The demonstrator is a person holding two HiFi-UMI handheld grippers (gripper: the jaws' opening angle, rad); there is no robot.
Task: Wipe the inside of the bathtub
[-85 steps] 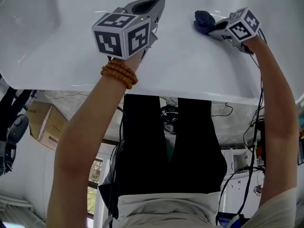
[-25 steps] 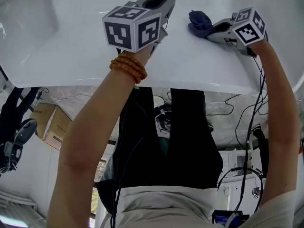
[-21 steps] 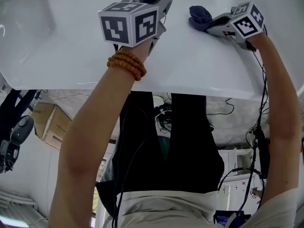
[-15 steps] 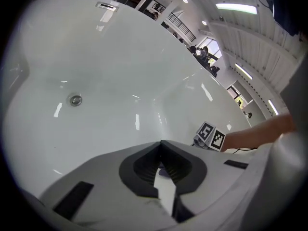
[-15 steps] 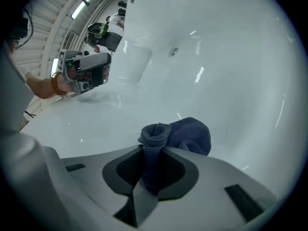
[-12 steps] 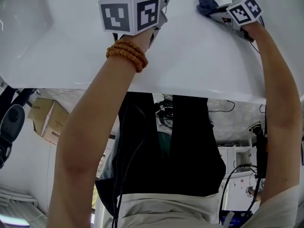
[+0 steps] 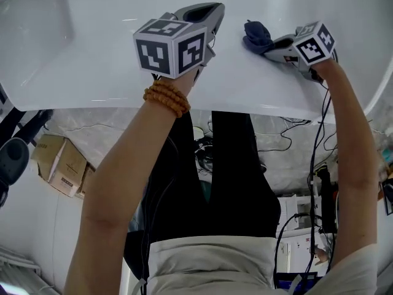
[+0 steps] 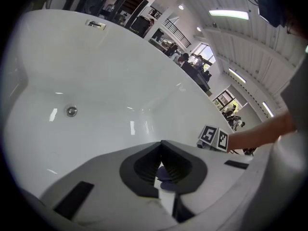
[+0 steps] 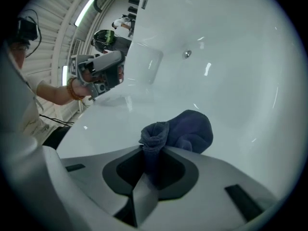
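Wiping is mid-course, I judge: right gripper (image 9: 153,152) clamps the dark blue cloth (image 9: 191,130) against the bathtub (image 7: 92,54) wall, left gripper (image 8: 161,143) is closed and empty, and the floor is seemingly left to do.

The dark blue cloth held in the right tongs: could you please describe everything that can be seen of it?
The dark blue cloth looks soft and fuzzy, like microfibre. One gathered end is pinched in the shut right tongs and stands up as a wrinkled bunch. The rest bulges forward in a rounded wad that appears to rest against the glossy white bathtub surface. It is crumpled rather than spread flat. No stains or print can be made out.
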